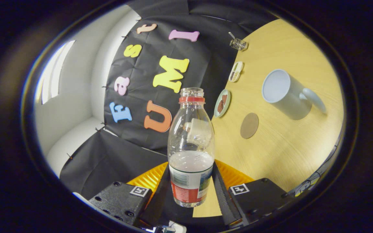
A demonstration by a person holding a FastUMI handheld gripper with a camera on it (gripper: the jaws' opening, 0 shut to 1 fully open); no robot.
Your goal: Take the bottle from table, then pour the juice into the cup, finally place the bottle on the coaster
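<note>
The tongs [191,194] are gripping the bottle [191,145], with one finger pressing on each side of its lower, labelled part. The bottle is standing straight up between the fingers in this view, its open mouth pointing away from the camera, with no cap on it and a red ring sitting around its neck. It is clear plastic, and a pale liquid is filling roughly the lower part of it, the level lying just above the label.

The whole scene beyond is appearing tilted, so the wooden bench [287,145] is rising to one side of the bottle rather than lying flat beneath it. The bottle is not touching the bench surface as far as can be told.

A white cup [285,94] with a handle is standing on the bench well beyond the fingers, its opening showing and its inside looking pale; whether it is holding any liquid cannot be told. A round brown coaster [249,125] is lying flat on the bench between the bottle and the cup, apart from both.

Further along the bench edge, a small plate [222,103] with brownish pieces on it is sitting near the coaster, a narrower dish [236,71] is lying beyond it, and a small wire object [238,43] is standing at the far end.
</note>
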